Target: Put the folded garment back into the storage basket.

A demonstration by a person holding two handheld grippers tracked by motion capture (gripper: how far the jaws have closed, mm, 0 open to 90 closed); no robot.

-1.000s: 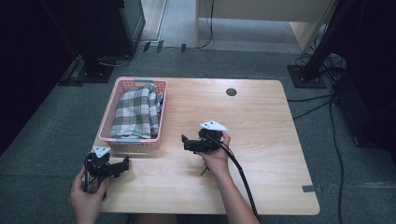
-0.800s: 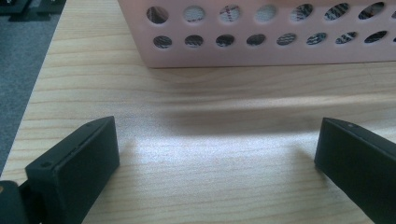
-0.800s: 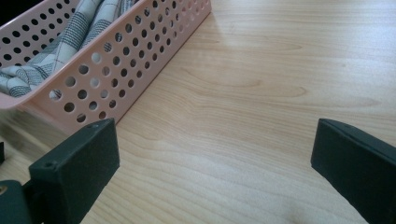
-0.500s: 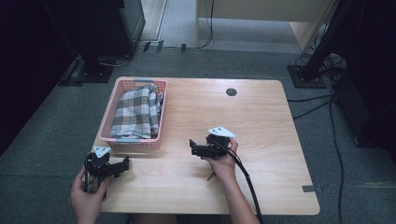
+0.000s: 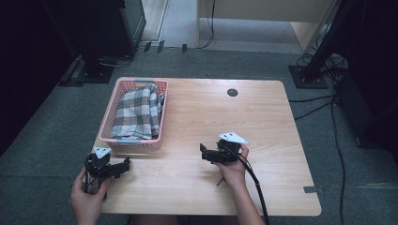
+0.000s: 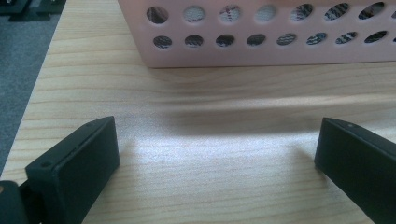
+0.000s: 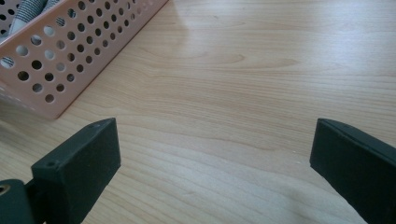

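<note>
Pulling my right gripper [image 5: 204, 153] back from the basket [image 5: 107, 125], both grippers gape empty; its walls half hide the cloth [image 5: 138, 111].

Grey carpet [image 5: 42, 140], seemingly, surrounds a wooden table [image 5: 263, 122].

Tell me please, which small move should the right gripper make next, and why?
Probably move the right gripper toward the pink basket. Its jaws stand wide open with nothing between them, and the folded plaid cloth lies untouched in the basket beyond them.
</note>
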